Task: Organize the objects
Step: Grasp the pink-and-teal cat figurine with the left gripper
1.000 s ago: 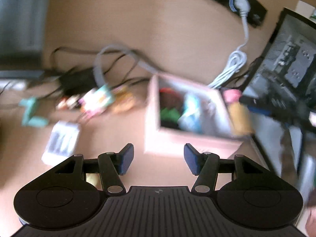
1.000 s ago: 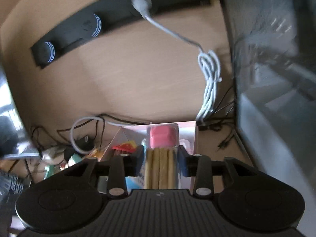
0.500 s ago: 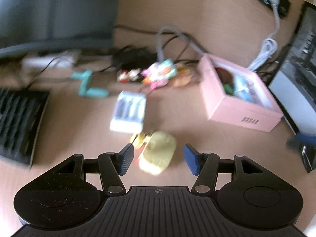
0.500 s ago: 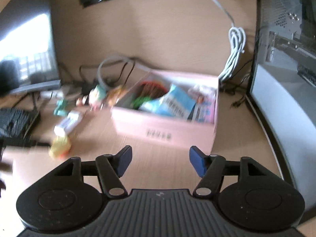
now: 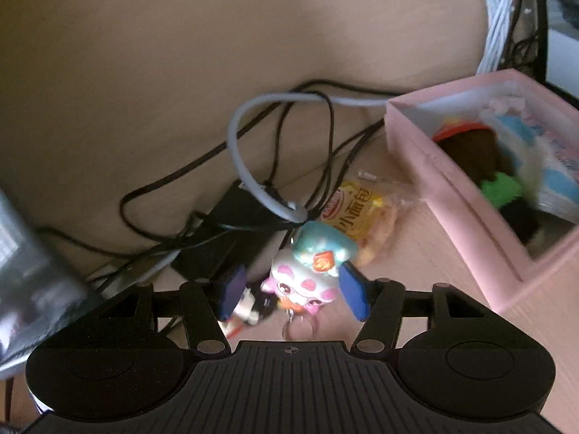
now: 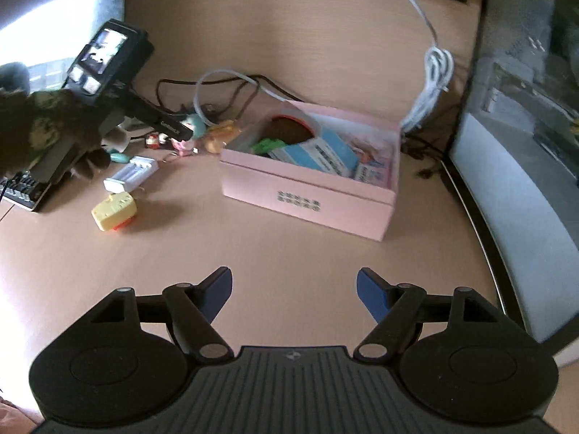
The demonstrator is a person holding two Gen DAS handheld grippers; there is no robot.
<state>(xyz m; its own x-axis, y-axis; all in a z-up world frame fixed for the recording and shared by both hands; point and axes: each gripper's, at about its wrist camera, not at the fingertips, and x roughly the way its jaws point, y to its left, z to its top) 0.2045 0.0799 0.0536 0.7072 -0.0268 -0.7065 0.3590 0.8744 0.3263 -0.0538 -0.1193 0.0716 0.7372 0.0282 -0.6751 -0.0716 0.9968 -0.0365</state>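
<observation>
Left wrist view puts our left claw [image 5: 291,294] over a small toy figure [image 5: 311,271] with a teal hat and pink cheeks, lying on the tabletop [image 5: 181,72] beside a tangle of black cables [image 5: 202,224]. The jaws are opening, the toy sits between them, and we cannot see either pad pressing on it; the right pad looks very close to the toy's side. A yellow snack packet [image 5: 356,213] lies just beyond the toy, between it and the pink box [image 5: 466,202].

From the right wrist view, our right claw [image 6: 294,289] hangs above bare tabletop in front of the box, its jaws opening with nothing between them.

We judge the sorting to be partly done. The pink box already holds several things: a blue packet [image 6: 322,153], something green [image 6: 267,144] and a dark round item [image 6: 287,132]. Left outside are the toy figure, the snack packet, a white battery case [image 6: 132,173], a yellow block [image 6: 114,211] and a few small pieces near the cables that we cannot make out. The toy looks like the next item to go in, and it is not yet gripped.
</observation>
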